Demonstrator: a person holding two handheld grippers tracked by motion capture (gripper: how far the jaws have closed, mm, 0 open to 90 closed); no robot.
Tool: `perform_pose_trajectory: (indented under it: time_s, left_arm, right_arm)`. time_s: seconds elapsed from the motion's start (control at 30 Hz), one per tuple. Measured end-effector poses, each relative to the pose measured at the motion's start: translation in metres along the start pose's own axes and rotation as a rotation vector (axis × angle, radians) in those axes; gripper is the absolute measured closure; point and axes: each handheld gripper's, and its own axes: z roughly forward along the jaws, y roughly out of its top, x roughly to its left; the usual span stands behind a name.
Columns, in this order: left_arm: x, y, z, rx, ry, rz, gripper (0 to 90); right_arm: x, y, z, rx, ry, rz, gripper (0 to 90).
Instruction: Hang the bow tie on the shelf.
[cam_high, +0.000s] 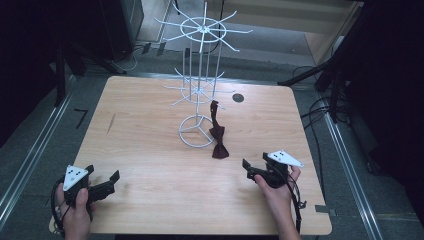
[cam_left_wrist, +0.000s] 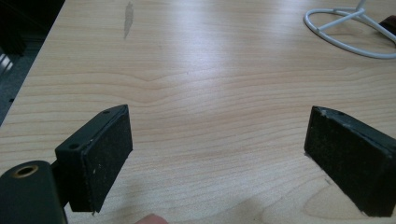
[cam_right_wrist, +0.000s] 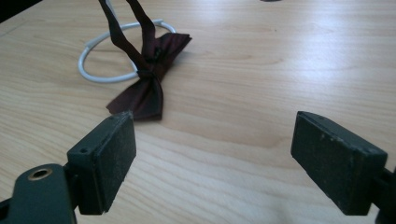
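A dark red bow tie (cam_high: 219, 141) (cam_right_wrist: 148, 74) hangs by its strap from a low arm of a white wire rack (cam_high: 199, 80), its bow resting on the table beside the rack's ring base (cam_left_wrist: 346, 32) (cam_right_wrist: 100, 60). My right gripper (cam_high: 254, 169) (cam_right_wrist: 212, 161) sits open near the table's front right, a short way in front of the bow, nothing between its pads. Near the front left corner my left gripper (cam_high: 111, 181) (cam_left_wrist: 219, 161) is open too, over bare wood.
The wooden table (cam_high: 150, 165) has a dark round hole (cam_high: 238, 97) behind the rack and a grey smear (cam_high: 110, 123) (cam_left_wrist: 128, 18) at the left. Cables and dark stands lie on the floor around the table.
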Motion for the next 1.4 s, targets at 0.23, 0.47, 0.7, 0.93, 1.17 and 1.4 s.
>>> perform_pose_trajectory:
  time_s: [0.23,0.47,0.7,0.93,1.17,1.4]
  left_arm:
    - [-0.001,0.0,0.0,-0.008,0.005,0.004,8.4]
    - [-0.001,0.0,0.0,-0.007,0.008,0.008,8.4]
    - [-0.002,-0.001,-0.001,-0.006,0.007,0.006,8.4]
    - [-0.003,-0.001,-0.001,-0.006,0.011,0.012,8.4]
    - [-0.003,-0.001,-0.001,-0.007,0.009,0.012,8.4]
    - [-0.003,-0.001,-0.002,-0.006,0.012,0.015,8.4]
  right_arm:
    - [-0.013,-0.013,-0.01,0.009,-0.011,-0.006,14.1]
    - [-0.025,-0.017,-0.027,-0.002,-0.023,-0.01,14.1]
    - [-0.037,-0.025,-0.044,0.005,-0.045,-0.017,14.1]
    - [-0.054,-0.033,-0.059,-0.004,-0.069,0.013,14.1]
    - [-0.07,-0.042,-0.074,-0.007,-0.11,0.023,14.1]
    - [-0.085,-0.05,-0.086,-0.013,-0.151,0.021,14.1]
